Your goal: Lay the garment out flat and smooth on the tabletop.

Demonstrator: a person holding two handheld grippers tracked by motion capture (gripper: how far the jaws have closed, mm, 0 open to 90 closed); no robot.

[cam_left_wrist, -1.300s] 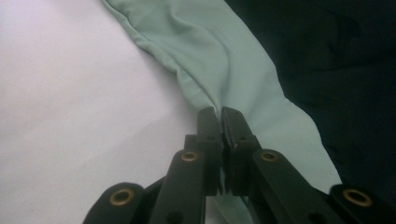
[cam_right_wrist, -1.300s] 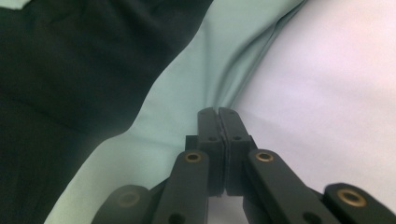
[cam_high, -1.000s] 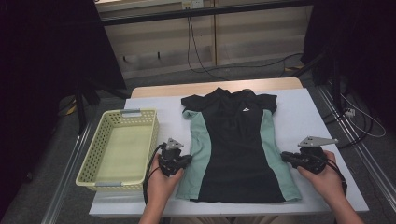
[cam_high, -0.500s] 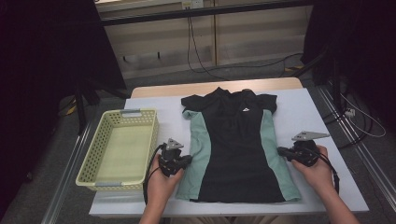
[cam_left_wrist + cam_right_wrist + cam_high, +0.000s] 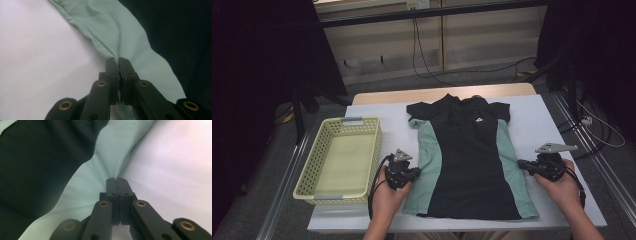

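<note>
The shirt (image 5: 469, 157) lies flat and face up on the table (image 5: 552, 120), collar away from the person, with the basket (image 5: 339, 160) well off to the outer side of the left gripper (image 5: 408, 175). Both grippers have taken hold of the garment by its mint side panels: in the left gripper view the jaws are pressed together on a pinch of the mint edge (image 5: 113, 53), the cloth puckering right at the tips, and the right gripper (image 5: 528, 166) does the same on the opposite edge (image 5: 112, 170), its jaws having just closed onto the fabric there. So the step in hand looks like the grasp that opens a fold, each side seam pinched about midway down the body. The next move probably calls for lifting both edges just clear of the table and carrying them inward over the black front, keeping the two hands level and matched so the panels fold evenly and the thin cloth does not slip out.
</note>
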